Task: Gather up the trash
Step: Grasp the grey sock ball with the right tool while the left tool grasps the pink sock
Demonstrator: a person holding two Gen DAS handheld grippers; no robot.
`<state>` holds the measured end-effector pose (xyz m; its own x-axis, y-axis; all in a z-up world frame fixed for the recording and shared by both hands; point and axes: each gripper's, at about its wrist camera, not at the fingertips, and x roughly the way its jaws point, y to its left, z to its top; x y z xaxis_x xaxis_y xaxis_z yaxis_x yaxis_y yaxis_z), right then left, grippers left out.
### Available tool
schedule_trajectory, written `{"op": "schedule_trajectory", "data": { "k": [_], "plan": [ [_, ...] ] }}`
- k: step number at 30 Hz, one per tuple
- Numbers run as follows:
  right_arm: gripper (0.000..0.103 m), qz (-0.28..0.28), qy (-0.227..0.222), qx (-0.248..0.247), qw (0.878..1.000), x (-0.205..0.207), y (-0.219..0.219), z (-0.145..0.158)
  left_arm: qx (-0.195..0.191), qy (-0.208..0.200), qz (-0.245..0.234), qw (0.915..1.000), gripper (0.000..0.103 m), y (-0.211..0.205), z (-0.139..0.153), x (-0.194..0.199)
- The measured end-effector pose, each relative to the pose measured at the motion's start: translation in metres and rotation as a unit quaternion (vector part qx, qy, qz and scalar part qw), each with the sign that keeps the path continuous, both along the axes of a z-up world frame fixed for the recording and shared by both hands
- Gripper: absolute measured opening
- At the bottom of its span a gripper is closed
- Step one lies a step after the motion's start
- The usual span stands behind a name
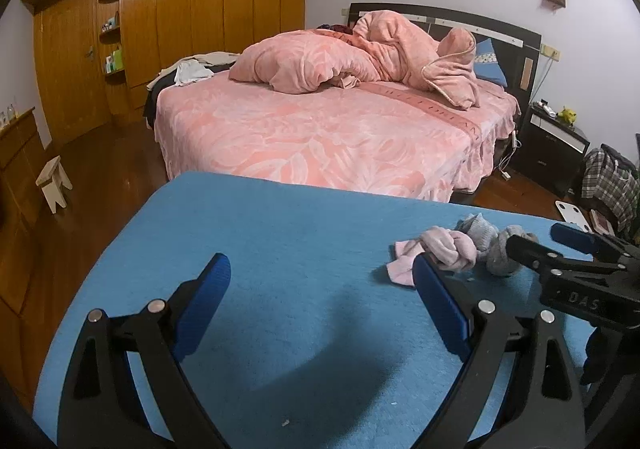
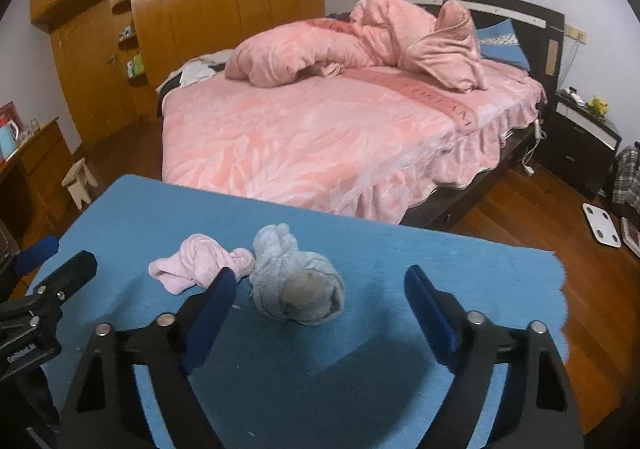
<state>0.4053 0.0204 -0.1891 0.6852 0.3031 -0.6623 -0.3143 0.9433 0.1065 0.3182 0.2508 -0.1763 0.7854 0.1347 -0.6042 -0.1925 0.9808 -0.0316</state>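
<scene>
Two sock bundles [image 2: 280, 277] before open right gripper [image 2: 320, 285]

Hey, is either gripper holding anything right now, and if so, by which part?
Nothing is held. The left gripper and the right gripper are both open above the blue mat; the pink sock and the grey sock lie ungripped.

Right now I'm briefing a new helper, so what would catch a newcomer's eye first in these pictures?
First, the big bed covered in pink, with a rumpled pink quilt heaped near its headboard. Nearer, on the blue table cover, a balled grey sock bundle touches a pink sock bundle on its left. Both the right gripper and left gripper hover open over the cover, holding nothing.
</scene>
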Motion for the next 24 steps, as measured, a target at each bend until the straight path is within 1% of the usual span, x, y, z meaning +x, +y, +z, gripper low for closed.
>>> {"op": "schedule_trajectory", "data": {
  "k": [3, 5, 6, 7, 8, 12, 16, 19, 21, 24],
  "plan": [
    [0.072, 0.011, 0.013, 0.001, 1.000, 0.003, 0.002, -0.008, -0.001, 0.004, -0.001, 1.0000, 0.090, 0.001, -0.005, 0.003],
    [0.063, 0.016, 0.021, 0.006, 1.000, 0.003, 0.002, -0.011, -0.001, 0.007, -0.002, 1.0000, 0.090, 0.000, -0.008, 0.004],
    [0.060, 0.021, 0.025, 0.012, 0.999, 0.004, 0.002, -0.011, 0.000, 0.009, -0.003, 1.0000, 0.090, -0.001, -0.009, 0.005],
    [0.052, 0.025, 0.026, 0.016, 0.999, 0.004, 0.002, -0.012, -0.001, 0.009, -0.004, 1.0000, 0.090, -0.001, -0.010, 0.005],
    [0.049, 0.031, 0.026, 0.018, 0.999, 0.003, 0.002, -0.012, -0.002, 0.009, -0.004, 0.9999, 0.090, -0.001, -0.009, 0.006],
    [0.046, 0.035, 0.022, 0.019, 0.999, 0.000, 0.004, -0.012, -0.002, 0.013, -0.007, 0.9999, 0.090, -0.003, -0.010, 0.007],
    [0.045, 0.018, 0.003, 0.022, 1.000, -0.005, -0.005, -0.007, -0.004, 0.010, -0.017, 0.9998, 0.090, -0.011, -0.008, 0.012],
    [0.045, 0.004, -0.010, 0.019, 1.000, -0.009, -0.018, -0.002, -0.011, 0.009, -0.032, 0.9994, 0.090, -0.022, -0.006, 0.020],
    [0.045, -0.005, -0.011, 0.021, 1.000, -0.008, -0.028, 0.000, -0.017, 0.011, -0.047, 0.9987, 0.090, -0.032, -0.006, 0.027],
    [0.045, -0.019, -0.013, 0.020, 1.000, -0.005, -0.044, 0.002, -0.022, 0.028, -0.068, 0.9970, 0.090, -0.048, -0.010, 0.041]
  ]
}}
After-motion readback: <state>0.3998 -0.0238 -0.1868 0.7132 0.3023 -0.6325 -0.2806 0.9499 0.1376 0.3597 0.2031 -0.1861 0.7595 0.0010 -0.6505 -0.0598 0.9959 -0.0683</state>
